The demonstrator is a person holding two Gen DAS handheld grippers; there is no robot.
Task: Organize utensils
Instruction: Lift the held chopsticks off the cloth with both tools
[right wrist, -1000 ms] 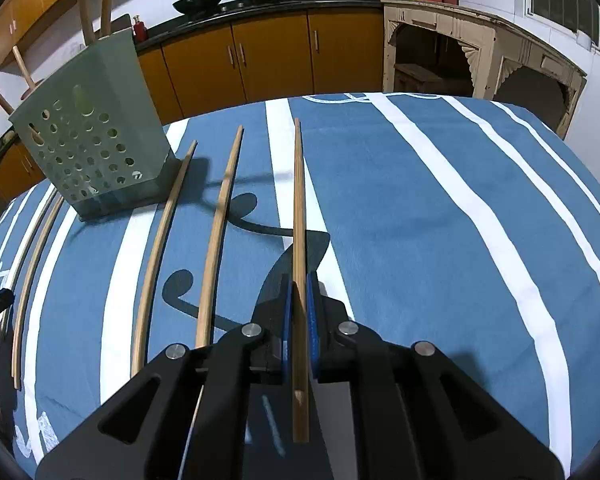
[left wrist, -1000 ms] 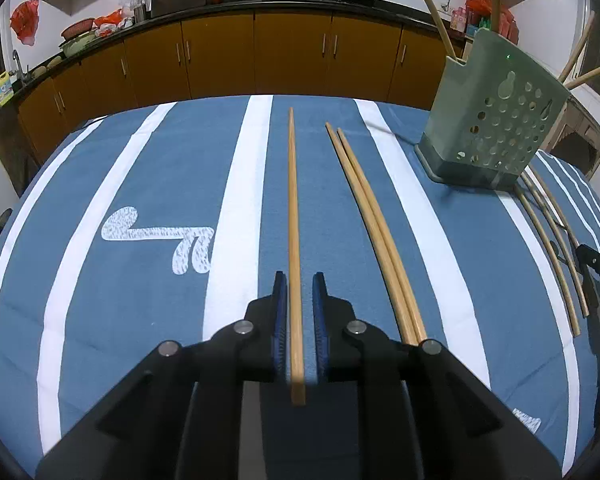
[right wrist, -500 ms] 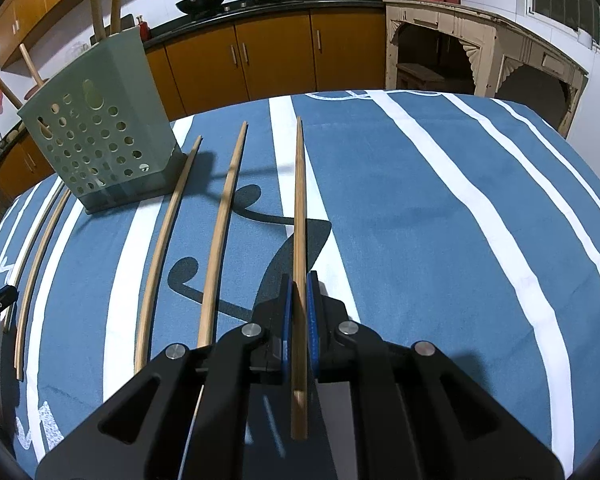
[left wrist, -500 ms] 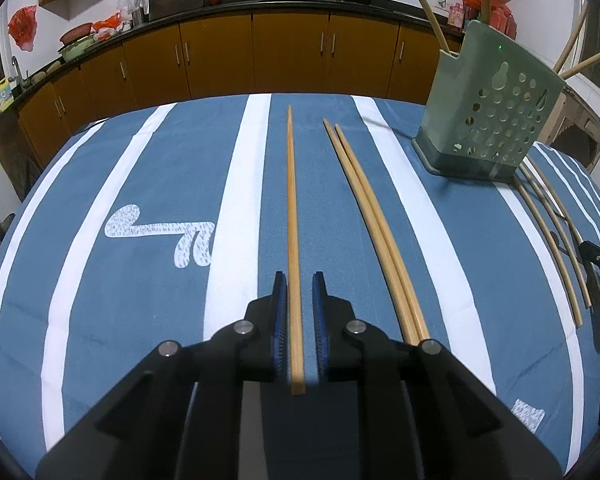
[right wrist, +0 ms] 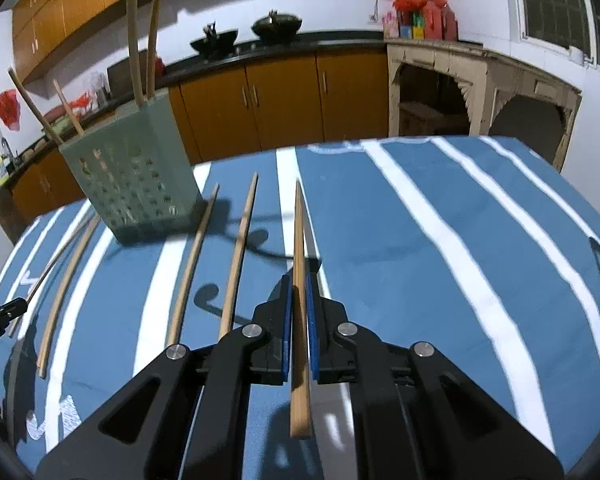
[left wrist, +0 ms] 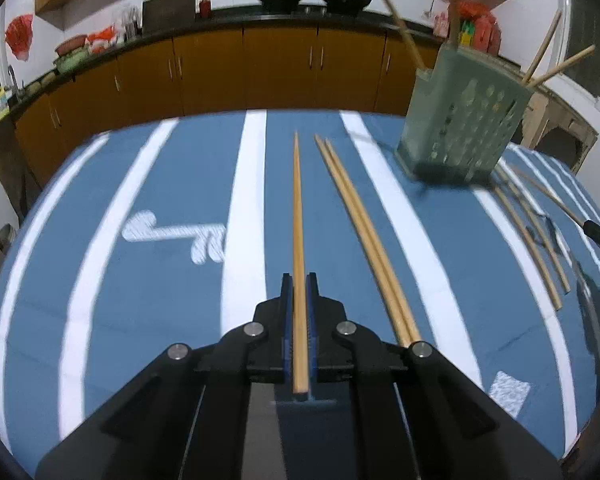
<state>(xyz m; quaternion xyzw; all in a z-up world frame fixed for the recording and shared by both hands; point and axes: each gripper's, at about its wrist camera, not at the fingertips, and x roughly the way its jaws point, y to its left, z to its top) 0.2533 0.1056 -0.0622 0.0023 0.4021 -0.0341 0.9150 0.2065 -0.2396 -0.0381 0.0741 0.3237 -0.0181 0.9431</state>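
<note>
From my left gripper (left wrist: 296, 300), the jaws have just closed onto a chopstick (left wrist: 297, 220) near its end; it could swing sideways. From my right gripper (right wrist: 298, 300), the jaws pinch another chopstick (right wrist: 299, 240), well short of the green holder (right wrist: 134, 184) on the surface (right wrist: 440, 240); its tip may snag.

A blue tablecloth (left wrist: 172, 280) with white stripes, tan chopsticks (left wrist: 364, 232), a grey-green perforated holder (right wrist: 132, 184).
</note>
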